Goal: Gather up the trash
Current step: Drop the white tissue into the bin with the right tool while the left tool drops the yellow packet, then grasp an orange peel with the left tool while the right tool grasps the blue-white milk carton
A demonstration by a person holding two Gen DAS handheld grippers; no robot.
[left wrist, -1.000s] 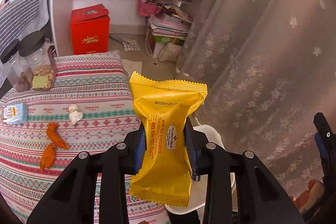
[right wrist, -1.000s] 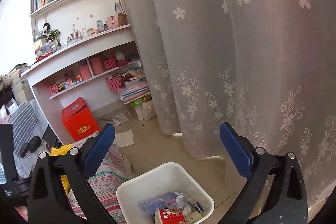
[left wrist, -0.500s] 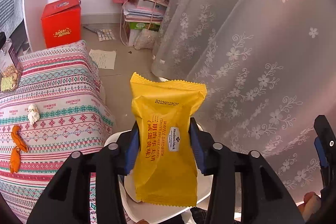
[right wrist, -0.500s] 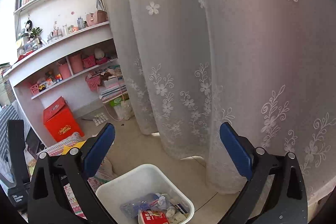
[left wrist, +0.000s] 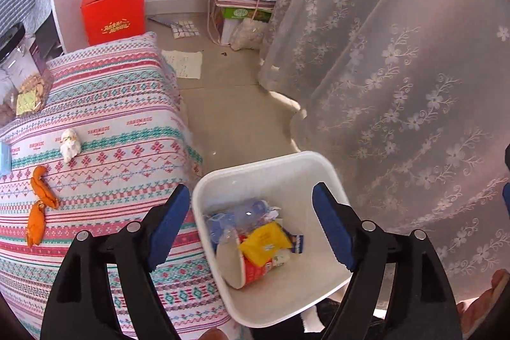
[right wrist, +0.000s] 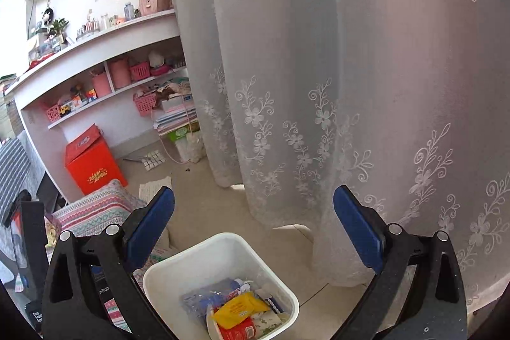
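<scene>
Holding: white bin [left wrist: 306, 168], below both grippers; yellow wrapper [left wrist: 264, 241] atop trash inside.
Left gripper [left wrist: 251, 219]: jaws opening, nothing between.
Right gripper [right wrist: 255, 231]: jaws apart, nothing between.

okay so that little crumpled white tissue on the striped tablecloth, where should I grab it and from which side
Take the crumpled white tissue across its narrow middle, coming from above. It lies loose on the striped tablecloth, taller than wide in the left wrist view, with clear cloth on both sides for the jaws.
</scene>
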